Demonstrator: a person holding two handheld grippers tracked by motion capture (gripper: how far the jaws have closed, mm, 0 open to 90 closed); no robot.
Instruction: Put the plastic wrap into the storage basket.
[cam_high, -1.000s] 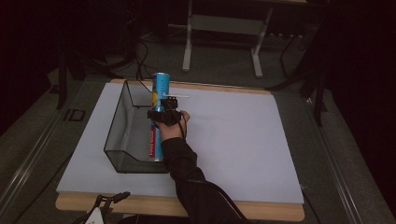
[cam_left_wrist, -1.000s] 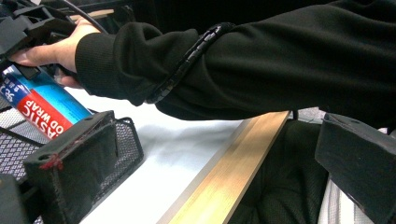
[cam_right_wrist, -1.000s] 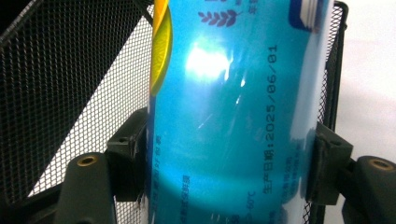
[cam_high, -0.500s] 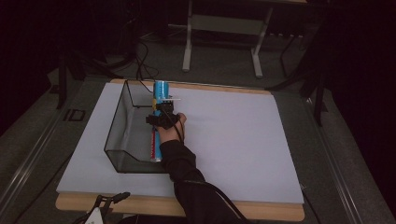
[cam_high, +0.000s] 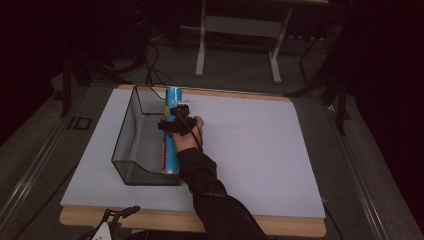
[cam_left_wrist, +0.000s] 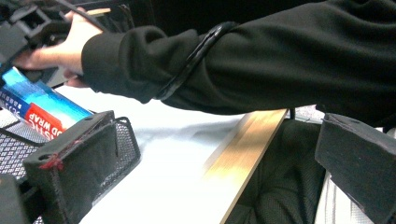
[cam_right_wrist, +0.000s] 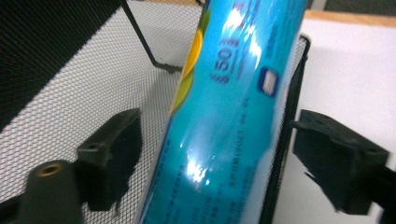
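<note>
- A white table (cam_high: 250, 150) with a wooden front edge carries a black wire-mesh basket (cam_high: 131, 131) on its left half, seen from the high view.
- A long blue roll of food wrap (cam_high: 171, 131) lies inside the basket along its right wall, running from about six o'clock to twelve o'clock, with its far end poking up above the basket's far rim.
- The near end of the roll, with a red label band, rests low in the basket by the near right corner.
- The right hand (cam_high: 186, 134), in a black sleeve, reaches in from the bottom edge and holds the right gripper (cam_high: 175, 120) over the middle of the roll.
- In the right gripper view, that gripper's jaws stand wide apart, one on each side of the roll; the left one is inside the basket and the right one is outside the mesh wall, and neither presses the roll.
- The left gripper (cam_high: 112, 220) sits low at the table's near edge, at about seven o'clock from the basket.
- In the left gripper view its jaws are spread wide with nothing between them, and the sleeve (cam_left_wrist: 261, 60) crosses above toward the roll.
</note>
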